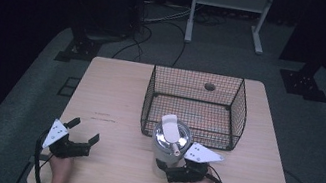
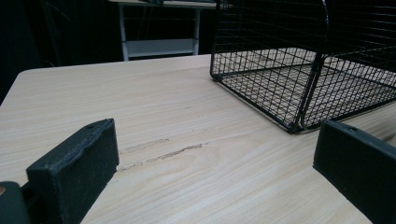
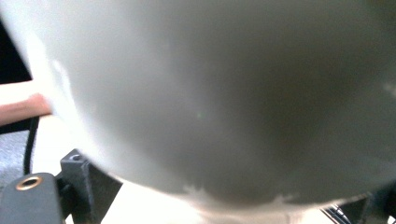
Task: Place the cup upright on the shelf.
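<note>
The right gripper [image 1: 177,167] holds a white kettle with steel lid [image 1: 170,141], no readable label; the left gripper [image 1: 84,134] stands wide open on the worktop [image 1: 114,98].

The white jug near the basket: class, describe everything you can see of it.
The white jug stands upright on the wooden table, just in front of the black wire basket. Its body looks like pale, smooth plastic; the top is a shiny round lid with a white flap or spout cover across it. The right gripper is at its near side, jaws either side of the body. The right gripper view shows its wall close and blurred.
</note>
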The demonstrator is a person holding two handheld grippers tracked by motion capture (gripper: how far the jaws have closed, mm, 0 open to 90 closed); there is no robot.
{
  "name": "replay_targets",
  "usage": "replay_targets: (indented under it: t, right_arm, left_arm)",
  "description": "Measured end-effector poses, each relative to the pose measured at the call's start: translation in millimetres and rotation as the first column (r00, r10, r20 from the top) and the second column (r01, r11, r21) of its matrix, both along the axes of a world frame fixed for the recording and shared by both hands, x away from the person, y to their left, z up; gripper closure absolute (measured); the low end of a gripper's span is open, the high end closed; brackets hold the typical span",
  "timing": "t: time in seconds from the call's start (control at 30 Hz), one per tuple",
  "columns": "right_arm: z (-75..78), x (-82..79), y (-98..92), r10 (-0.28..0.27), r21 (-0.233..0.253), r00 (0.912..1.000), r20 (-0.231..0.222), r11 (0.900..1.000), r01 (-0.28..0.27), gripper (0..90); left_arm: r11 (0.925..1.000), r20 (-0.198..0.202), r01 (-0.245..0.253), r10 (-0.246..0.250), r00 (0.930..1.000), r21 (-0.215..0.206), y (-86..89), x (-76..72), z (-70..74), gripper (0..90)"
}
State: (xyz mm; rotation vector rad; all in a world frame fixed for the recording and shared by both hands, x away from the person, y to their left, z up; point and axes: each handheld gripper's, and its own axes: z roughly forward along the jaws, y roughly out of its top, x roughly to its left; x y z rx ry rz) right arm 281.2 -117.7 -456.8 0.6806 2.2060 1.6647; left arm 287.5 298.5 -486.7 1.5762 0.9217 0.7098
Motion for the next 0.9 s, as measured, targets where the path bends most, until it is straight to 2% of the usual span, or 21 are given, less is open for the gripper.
replay_targets:
  t: [0.07, 0.2, 0.37, 0.67, 0.9]
  right_arm:
    - [0.5, 0.0, -1.6, 0.001, 0.015, 0.9999, -0.016, 1.000, -0.001, 9.4]
    - [2.6, -0.3, -3.4, -0.002, 0.019, 1.0000, -0.009, 1.000, 0.002, 9.4]
    - [8.6, 0.3, -7.0, -0.002, 0.051, 1.0000, -0.009, 0.999, 0.002, 9.4]
    - [30.8, 5.6, -17.5, -0.005, 0.081, 0.9998, 0.021, 0.997, 0.003, 9.4]
    - [47.1, 11.5, -20.8, -0.009, 0.073, 0.9992, 0.038, 0.997, 0.007, 9.4]
  left_arm:
    - [1.0000, 0.000, 0.000, 0.000, 1.0000, 0.000, 0.0, 0.0, 0.0, 0.0]
    - [1.0000, 0.000, 0.001, -0.001, 1.0000, 0.001, -0.2, -0.1, 0.0, 0.0]
    - [1.0000, 0.000, 0.002, -0.002, 1.0000, 0.002, -0.1, 0.0, 0.0, 0.0]
    - [1.0000, 0.000, 0.000, 0.000, 1.0000, -0.002, -0.4, 0.1, -0.1, 0.0]
    - [1.0000, -0.003, 0.001, -0.001, 1.0000, 0.002, -0.3, -0.1, 0.1, 0.0]
